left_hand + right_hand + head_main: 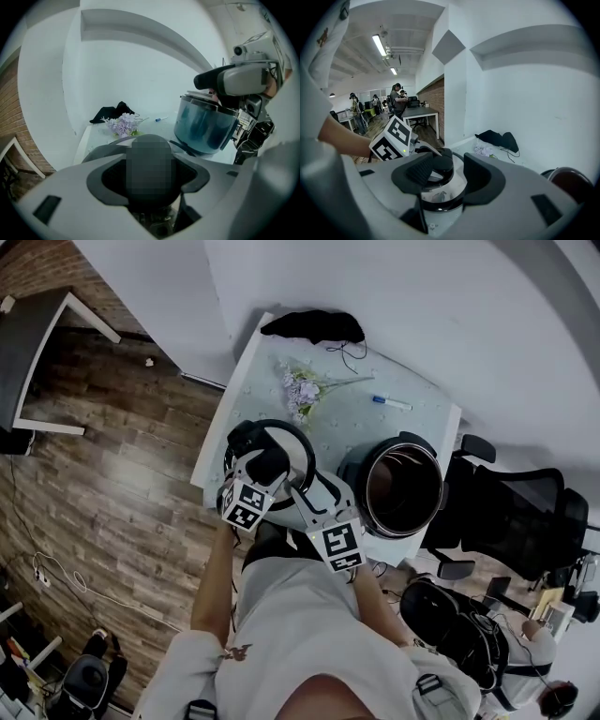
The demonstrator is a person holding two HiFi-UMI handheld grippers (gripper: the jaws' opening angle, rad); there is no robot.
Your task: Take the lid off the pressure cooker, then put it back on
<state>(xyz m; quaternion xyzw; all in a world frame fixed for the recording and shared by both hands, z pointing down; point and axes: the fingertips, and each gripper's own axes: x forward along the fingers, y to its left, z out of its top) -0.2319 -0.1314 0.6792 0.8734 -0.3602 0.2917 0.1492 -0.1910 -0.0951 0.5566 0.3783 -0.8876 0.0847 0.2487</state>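
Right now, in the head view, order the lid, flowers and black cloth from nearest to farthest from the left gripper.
1. lid, at the left gripper jaws, on the near side of the table.
2. flowers, mid-table, beyond the lid.
3. black cloth, at the far edge.

My left gripper [150, 171] is smooth matt grey plastic. The round black-rimmed lid [443, 193] shines glossy, like the polished metal pressure cooker pot [206, 129]; the black cloth [314, 326] at the tabletop's [356, 427] far edge looks matt.
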